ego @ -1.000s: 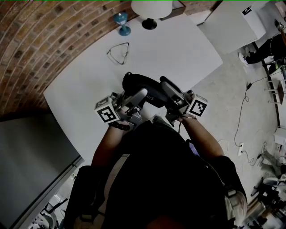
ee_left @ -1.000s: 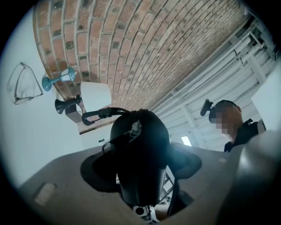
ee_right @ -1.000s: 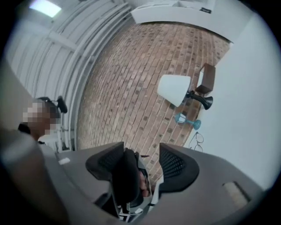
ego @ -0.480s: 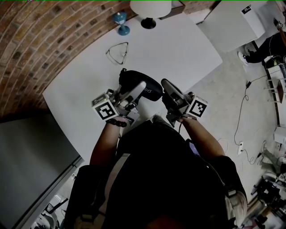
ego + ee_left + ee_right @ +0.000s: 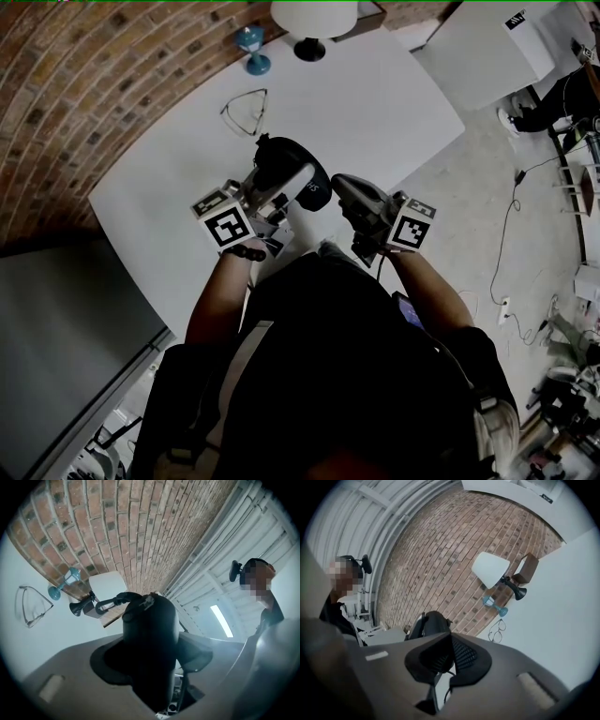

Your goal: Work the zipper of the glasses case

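Note:
The black glasses case (image 5: 286, 161) is held off the white table (image 5: 375, 103) in my left gripper (image 5: 296, 180). In the left gripper view the case (image 5: 151, 620) stands on end between the pads, its zipper pull (image 5: 146, 603) and a clip loop (image 5: 108, 603) at the far tip. My left gripper (image 5: 151, 670) is shut on it, its jaws having narrowed a little. My right gripper (image 5: 339, 182) sits just right of the case. Its jaws have just been closing and now meet, with nothing visible between them. Beyond the right gripper (image 5: 450, 641) the case (image 5: 433, 623) shows.
A pair of glasses (image 5: 246, 111) lies on the table beyond the case. A blue stand (image 5: 251, 47) and a white lamp (image 5: 314, 19) are at the far edge by the brick wall (image 5: 84, 84). The table's right edge drops to the floor (image 5: 487, 169).
The case has swung from lying crosswise between both grippers to pointing away, held by the left alone. The right gripper has let go of it and shut. The left gripper shifted left.

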